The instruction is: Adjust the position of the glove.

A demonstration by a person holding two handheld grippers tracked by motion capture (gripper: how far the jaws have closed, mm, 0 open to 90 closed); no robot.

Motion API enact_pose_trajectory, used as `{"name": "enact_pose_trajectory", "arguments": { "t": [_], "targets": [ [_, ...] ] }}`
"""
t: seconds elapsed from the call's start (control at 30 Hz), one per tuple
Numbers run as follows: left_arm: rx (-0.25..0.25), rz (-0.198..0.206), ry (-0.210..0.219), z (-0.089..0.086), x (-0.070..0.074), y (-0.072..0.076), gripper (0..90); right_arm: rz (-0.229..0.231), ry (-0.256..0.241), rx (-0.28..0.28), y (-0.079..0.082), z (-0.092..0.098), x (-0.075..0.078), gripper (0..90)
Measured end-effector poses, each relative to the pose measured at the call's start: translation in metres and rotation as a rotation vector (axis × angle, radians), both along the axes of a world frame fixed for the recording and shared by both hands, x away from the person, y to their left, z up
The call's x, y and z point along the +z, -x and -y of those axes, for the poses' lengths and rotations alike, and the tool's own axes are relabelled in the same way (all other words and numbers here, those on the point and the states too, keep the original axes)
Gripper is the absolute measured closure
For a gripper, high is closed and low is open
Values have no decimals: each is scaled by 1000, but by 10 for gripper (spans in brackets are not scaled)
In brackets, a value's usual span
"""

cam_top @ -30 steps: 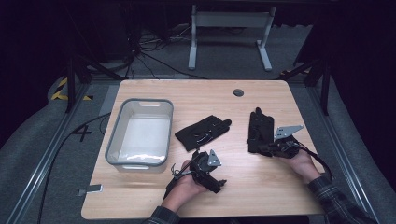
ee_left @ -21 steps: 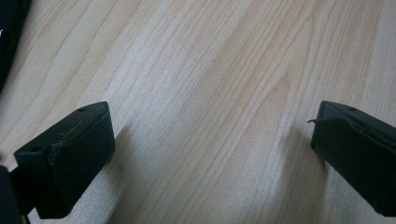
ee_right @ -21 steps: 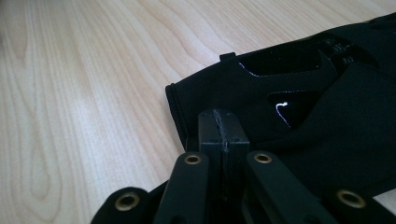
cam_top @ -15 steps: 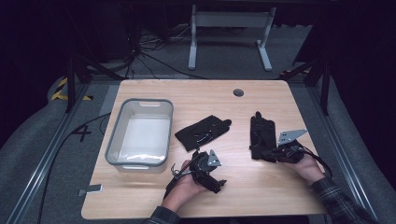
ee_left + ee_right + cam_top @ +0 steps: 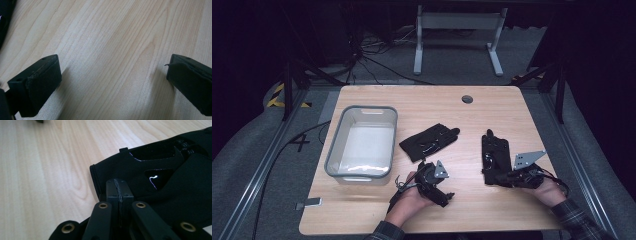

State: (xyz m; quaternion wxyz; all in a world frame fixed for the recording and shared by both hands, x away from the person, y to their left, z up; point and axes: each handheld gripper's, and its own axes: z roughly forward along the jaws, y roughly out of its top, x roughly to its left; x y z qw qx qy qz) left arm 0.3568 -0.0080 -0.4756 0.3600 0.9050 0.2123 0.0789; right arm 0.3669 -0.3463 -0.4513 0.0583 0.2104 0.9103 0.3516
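Fingers first: the right gripper [image 5: 504, 178] has its fingers [image 5: 117, 192] pressed flat together, pinching the cuff edge of the right-hand glove [image 5: 494, 156], w/ the fabric hem sitting right at the tips in the right gripper view. Looks like a cuff pinch was picked because that's the thinnest, cleanest edge to catch on a floppy thing lying flat. The left gripper [image 5: 443, 196] has its fingers [image 5: 37, 82] spread wide apart w/ nothing but bare wood between them, resting low over the counter [image 5: 422, 102] near the front edge.

That glove lies flat on the counter, fingertips pointing away from the person, on the right half, well apart from the grey bin [image 5: 362, 145]. The second glove [image 5: 430, 141] lies crumpled and angled between the bin and the first glove, just beyond the left gripper, untouched.

My read: gloves are meant for the bin, since it's sitting empty on the left w/ its open top facing up, and both gloves are loose beside it. Right side seems abt to lift its glove by the cuff; it'll dangle and swing, so a slow carry across makes sense. Left hand is prob. parked ready to take the nearer glove, being closer to the bin. Risk: pinch is only on the hem, could slip out mid-carry.
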Motion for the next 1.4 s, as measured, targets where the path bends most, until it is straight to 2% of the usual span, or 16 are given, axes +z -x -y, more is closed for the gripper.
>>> {"name": "enact_pose_trajectory", "arguments": {
  "t": [0.27,0.63,0.83,1.0,1.13,1.23,1.27,1.3,1.37,1.4],
  "targets": [
    [1,-1,0,0,0,0,0,2,16,29,19,-2,1,900],
    [0,0,0,0,0,0,0,-17,10,65,41,-1,0,900],
    [1,-1,0,0,0,0,0,-28,5,84,48,1,0,900],
    [1,-1,0,0,0,0,0,-28,-5,99,48,3,4,891],
    [1,-1,0,0,0,0,0,-9,-30,73,45,7,9,794],
    [0,0,0,0,0,0,0,17,-36,33,41,12,12,720],
    [0,0,0,0,0,0,0,17,-36,33,41,12,12,720],
    [1,-1,0,0,0,0,0,43,-42,-13,38,17,15,647],
    [0,0,0,0,0,0,0,59,-38,-53,35,22,16,597],
    [0,0,0,0,0,0,0,59,-38,-53,35,22,16,597]
  ]
}}
